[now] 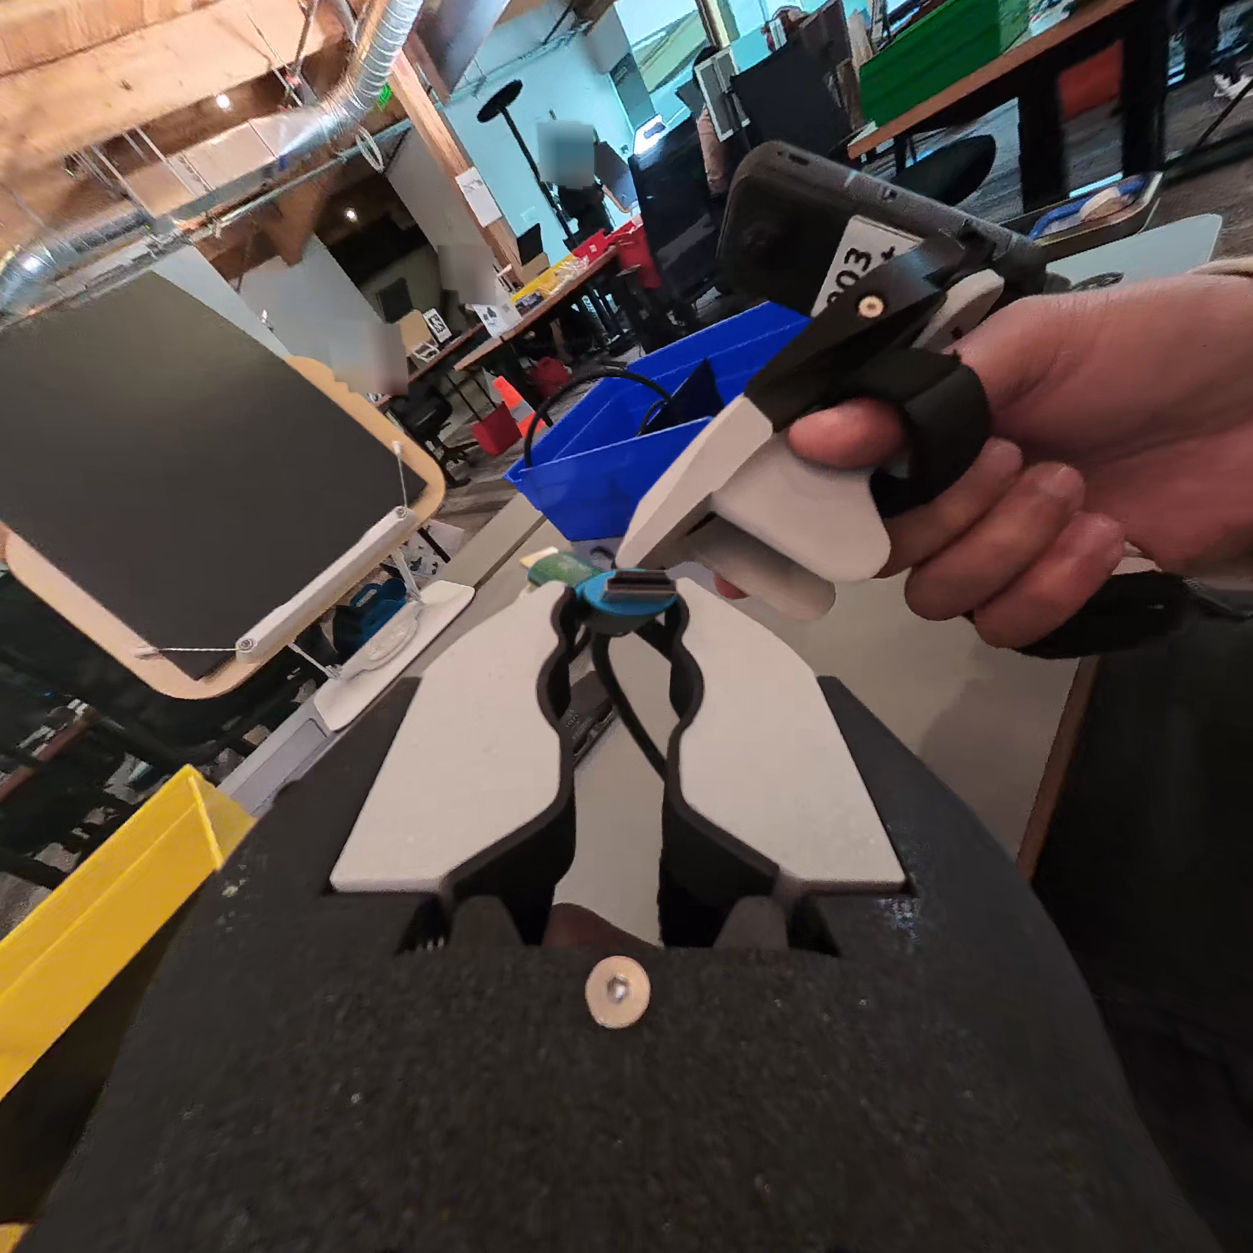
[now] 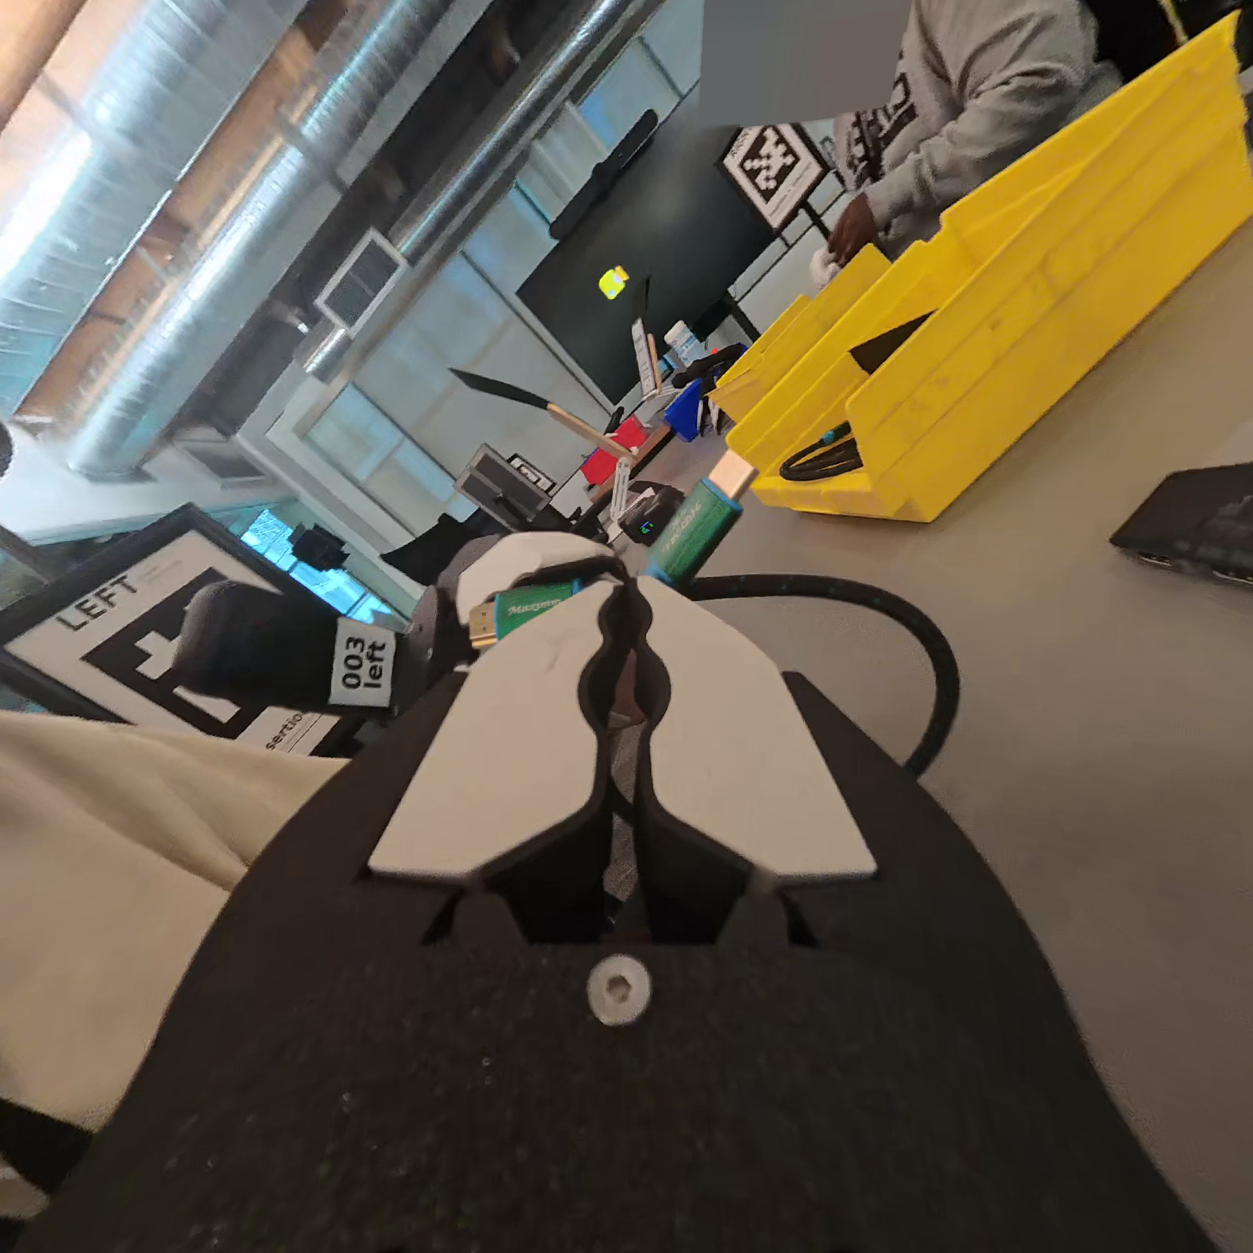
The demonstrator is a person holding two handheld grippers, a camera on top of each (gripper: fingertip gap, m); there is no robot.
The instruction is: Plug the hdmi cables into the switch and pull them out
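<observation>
Your left gripper (image 1: 620, 613) clamps green HDMI plug (image 1: 634, 588) above table (image 2: 1017, 780); right gripper (image 2: 627, 590) pinches second plug's (image 2: 695, 535) cable. Switch (image 2: 1193, 525) sits at table's right edge, ports apparently empty. Judgement: plugging in not started, everything left

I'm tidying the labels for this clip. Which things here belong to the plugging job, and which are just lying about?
For the job:
- left gripper, shut on one cable plug
- right gripper
- second plug and its black cable
- switch on the table

Lying about:
- yellow bins
- blue bin
- black board
</observation>
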